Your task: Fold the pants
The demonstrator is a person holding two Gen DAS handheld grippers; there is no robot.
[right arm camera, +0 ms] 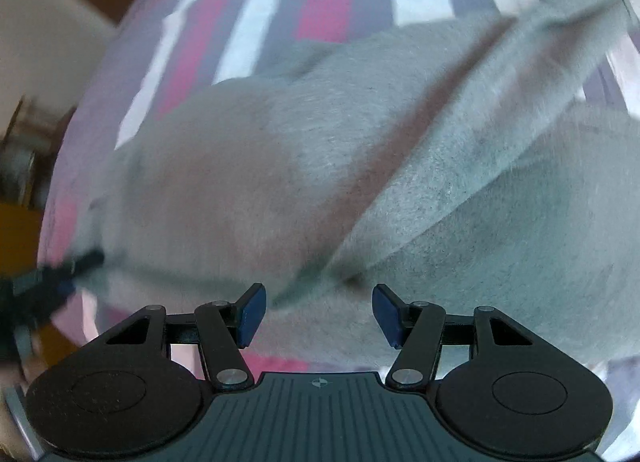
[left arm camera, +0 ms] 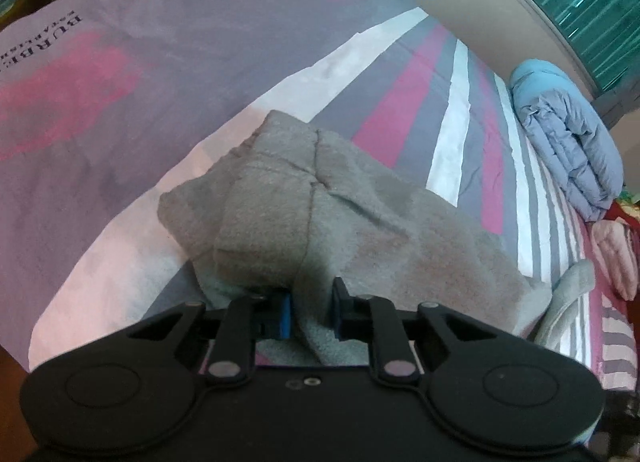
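While one pants [left arm camera: 328, 197] lies bunched, left hand-held gripper [left arm camera: 311, 312] pinching it, two quilts [left arm camera: 568, 133].

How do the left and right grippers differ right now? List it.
The left gripper has its jaws closed in on a fold of the grey pants; the right gripper has its jaws spread wide, holding nothing. The left view is sharp, the right view motion-blurred. Both have blue pads and hover over the same pants on the striped bedsheet.

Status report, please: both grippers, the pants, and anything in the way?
Left gripper shut on grey pants, fabric bunched between its pads. Right gripper open, above the pants, holding nothing. Pants rumpled on striped bedsheet. Blue quilt off to the side, not obstructing.
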